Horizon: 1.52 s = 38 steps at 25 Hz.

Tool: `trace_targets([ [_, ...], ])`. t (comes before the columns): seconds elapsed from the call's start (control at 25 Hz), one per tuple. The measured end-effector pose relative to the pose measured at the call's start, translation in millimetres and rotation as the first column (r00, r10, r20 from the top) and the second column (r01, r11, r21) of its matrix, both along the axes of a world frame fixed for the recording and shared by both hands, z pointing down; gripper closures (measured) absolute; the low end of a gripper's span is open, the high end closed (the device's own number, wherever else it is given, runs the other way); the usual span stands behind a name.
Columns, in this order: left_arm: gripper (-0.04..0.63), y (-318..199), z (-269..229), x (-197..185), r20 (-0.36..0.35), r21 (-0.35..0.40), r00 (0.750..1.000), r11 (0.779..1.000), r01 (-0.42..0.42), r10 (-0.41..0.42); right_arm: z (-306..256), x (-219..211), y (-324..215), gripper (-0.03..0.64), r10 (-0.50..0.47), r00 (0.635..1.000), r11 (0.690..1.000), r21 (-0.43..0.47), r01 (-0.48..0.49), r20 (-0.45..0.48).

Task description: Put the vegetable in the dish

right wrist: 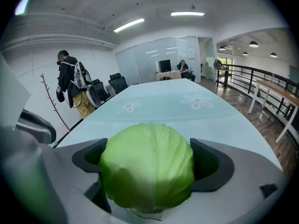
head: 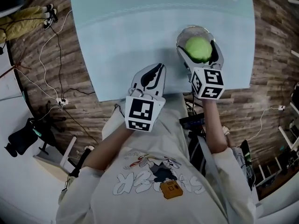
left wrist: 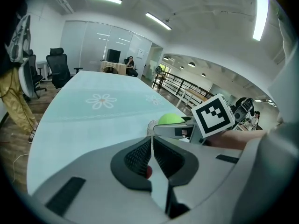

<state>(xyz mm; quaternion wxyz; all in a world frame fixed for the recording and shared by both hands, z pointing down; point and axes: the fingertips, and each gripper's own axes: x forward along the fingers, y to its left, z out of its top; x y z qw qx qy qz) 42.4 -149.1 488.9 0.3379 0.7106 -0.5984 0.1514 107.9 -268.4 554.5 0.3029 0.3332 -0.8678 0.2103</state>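
Observation:
A round green cabbage [head: 198,49] sits between the jaws of my right gripper [head: 199,51], which is shut on it. The cabbage is directly over a clear glass dish [head: 187,33] near the table's front right edge; whether it rests in the dish I cannot tell. In the right gripper view the cabbage [right wrist: 147,164] fills the space between both pads, and a sliver of the dish rim [right wrist: 145,214] shows beneath it. My left gripper [head: 158,68] is shut and holds nothing, low over the table's front edge to the left of the dish. Its view shows the cabbage [left wrist: 170,119] and right gripper [left wrist: 187,129].
The pale blue tablecloth [head: 140,31] with flower prints stretches away from me. Cables [head: 51,64] lie on the wooden floor at the left. Office chairs [left wrist: 58,66] stand beyond the table, and a person with a backpack [right wrist: 70,80] stands to its left.

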Motion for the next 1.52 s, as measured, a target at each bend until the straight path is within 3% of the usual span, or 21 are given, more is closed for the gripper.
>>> trace_targets([
  [0.56,0.575,21,-17,-10,0.006,0.013,0.999,0.999,0.051,-0.051,24,8,-1,0.078,0.033,0.989,0.997,-0.069,-0.043,-0.141],
  [0.92,0.575,10,-15,-13,-0.003,0.013,0.999,0.999,0.04,-0.04,33,16,-9,0.078,0.023,0.975,0.998,-0.052,-0.036,-0.223],
  [1.52,0.575,13,-19,-12,-0.015,0.026,1.0,1.0,0.01,-0.009,21,26,-6,0.079,0.08,0.978,0.995,-0.048,-0.091,-0.192],
])
